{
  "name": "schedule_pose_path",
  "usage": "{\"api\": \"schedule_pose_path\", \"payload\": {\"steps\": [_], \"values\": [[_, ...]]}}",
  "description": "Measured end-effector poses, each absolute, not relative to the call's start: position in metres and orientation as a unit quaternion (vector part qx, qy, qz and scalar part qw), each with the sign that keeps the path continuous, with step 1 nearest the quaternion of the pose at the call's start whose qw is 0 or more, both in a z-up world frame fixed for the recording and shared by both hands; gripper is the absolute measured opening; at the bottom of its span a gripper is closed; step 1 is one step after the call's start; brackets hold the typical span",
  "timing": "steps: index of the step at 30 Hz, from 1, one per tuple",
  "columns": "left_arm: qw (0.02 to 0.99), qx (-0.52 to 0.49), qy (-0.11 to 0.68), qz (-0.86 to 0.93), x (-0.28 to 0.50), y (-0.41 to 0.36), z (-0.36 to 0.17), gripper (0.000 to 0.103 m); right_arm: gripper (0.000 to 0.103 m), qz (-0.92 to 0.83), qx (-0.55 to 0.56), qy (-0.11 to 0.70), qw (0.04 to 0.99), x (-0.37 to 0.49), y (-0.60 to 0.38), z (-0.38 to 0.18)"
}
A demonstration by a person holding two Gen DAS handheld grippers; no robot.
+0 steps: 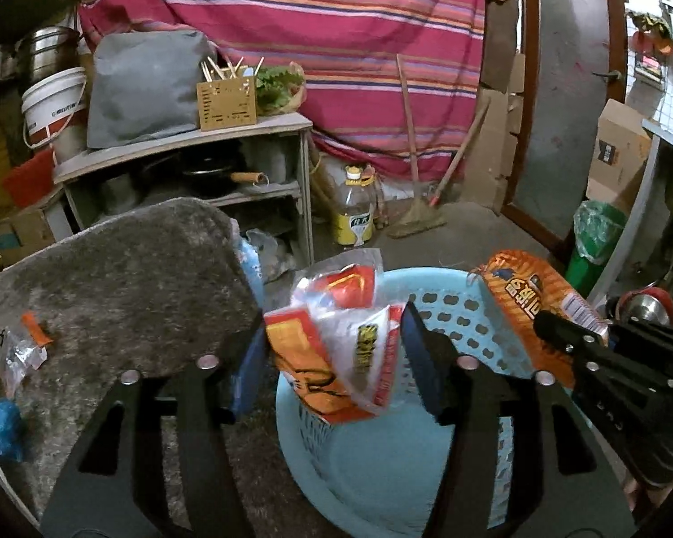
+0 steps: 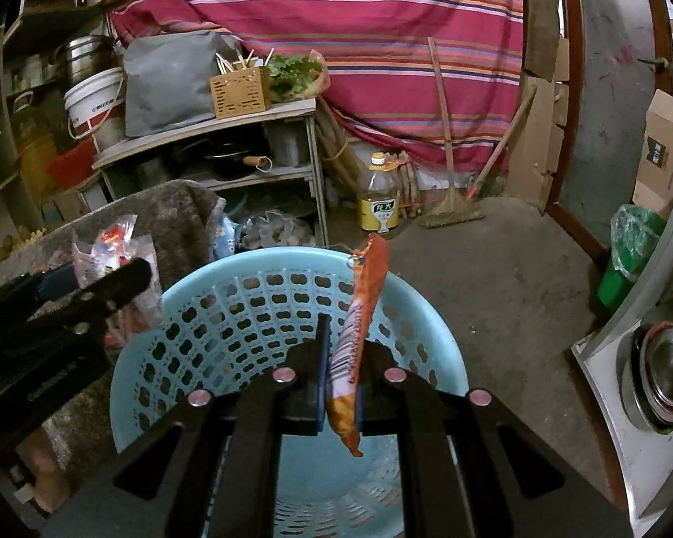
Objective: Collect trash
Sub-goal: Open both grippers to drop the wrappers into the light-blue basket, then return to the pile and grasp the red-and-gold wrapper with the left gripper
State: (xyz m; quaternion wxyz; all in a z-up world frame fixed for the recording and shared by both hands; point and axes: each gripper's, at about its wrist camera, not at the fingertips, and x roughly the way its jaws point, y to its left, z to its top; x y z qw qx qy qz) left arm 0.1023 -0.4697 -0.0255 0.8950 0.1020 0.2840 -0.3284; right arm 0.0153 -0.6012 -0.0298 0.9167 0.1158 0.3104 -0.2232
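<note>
A light blue plastic basket (image 1: 462,314) (image 2: 264,300) stands on the floor below both grippers. My left gripper (image 1: 336,345) has its jaws spread wide; a crumpled clear and orange-red wrapper (image 1: 336,340) sits between them over the basket, and I cannot tell whether a pad still touches it. My right gripper (image 2: 341,367) is shut on an orange snack bag (image 2: 359,336), held edge-on above the basket; the bag also shows in the left wrist view (image 1: 529,305). More wrappers (image 1: 18,354) lie on the grey mat (image 1: 112,278).
A wooden shelf (image 1: 193,143) with pans stands behind the mat. An oil bottle (image 1: 356,210) and a broom (image 1: 419,215) stand by the striped curtain. A green bin (image 1: 596,242) is at right. A steel pot (image 2: 668,367) sits on a counter at right.
</note>
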Motion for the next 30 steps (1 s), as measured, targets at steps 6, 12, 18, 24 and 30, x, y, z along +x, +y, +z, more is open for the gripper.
{"api": "schedule_pose_path", "payload": {"steps": [6,12,18,24,30], "values": [[0.912,0.091,0.261,-0.304,0.105,-0.442,-0.008,0.085,0.009,-0.219,0.114,0.321,0.914,0.019,-0.602,-0.036],[0.933,0.091,0.231,-0.259,0.106,-0.391,0.006,0.096,0.009,-0.207,0.109,0.333,0.913,0.033,-0.588,-0.043],[0.947,0.090,0.229,-0.207,0.118,-0.324,0.015,0.098,0.011,-0.202,0.108,0.344,0.911,0.053,-0.570,-0.050],[0.955,0.091,0.236,-0.156,0.128,-0.249,0.018,0.098,0.081,-0.220,0.102,0.336,0.910,0.070,-0.551,-0.047],[0.963,0.089,0.232,-0.109,0.139,-0.174,0.025,0.098,0.086,-0.247,0.108,0.360,0.893,0.084,-0.545,-0.052]]}}
